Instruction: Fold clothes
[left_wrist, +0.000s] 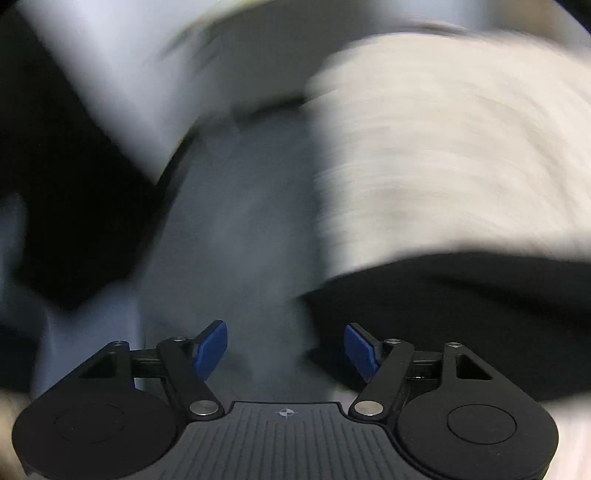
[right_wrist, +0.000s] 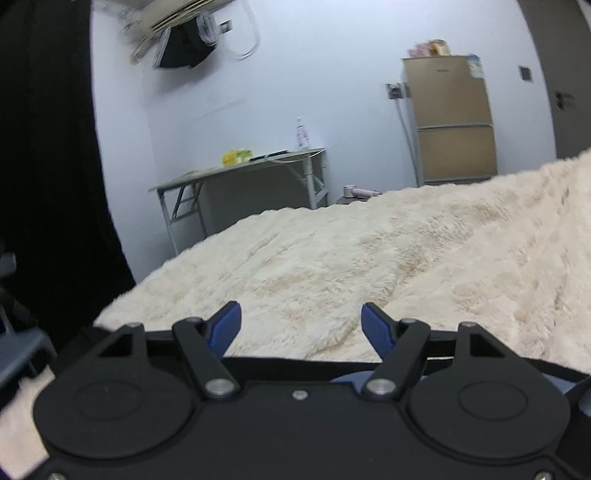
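Dark, blurred garment (left_wrist: 461, 314) at two o'clock of the released left gripper (left_wrist: 286, 349); right gripper (right_wrist: 301, 328) spread, empty, over the cream shaggy blanket (right_wrist: 369, 266).

**Two wrist views, one blurred, one looking across the bed**

The left wrist camera is sitting just behind the left gripper (left_wrist: 286, 349), facing steeply down at close, motion-smeared surfaces: a cream blanket (left_wrist: 443, 155) and a dark cloth (left_wrist: 461, 325). The right wrist camera is peering over the right gripper (right_wrist: 301, 328), angling only slightly down across the same fluffy blanket toward a folding table (right_wrist: 240, 173) and a cabinet (right_wrist: 452, 122) by the far wall. Both views are sharing the blanket.
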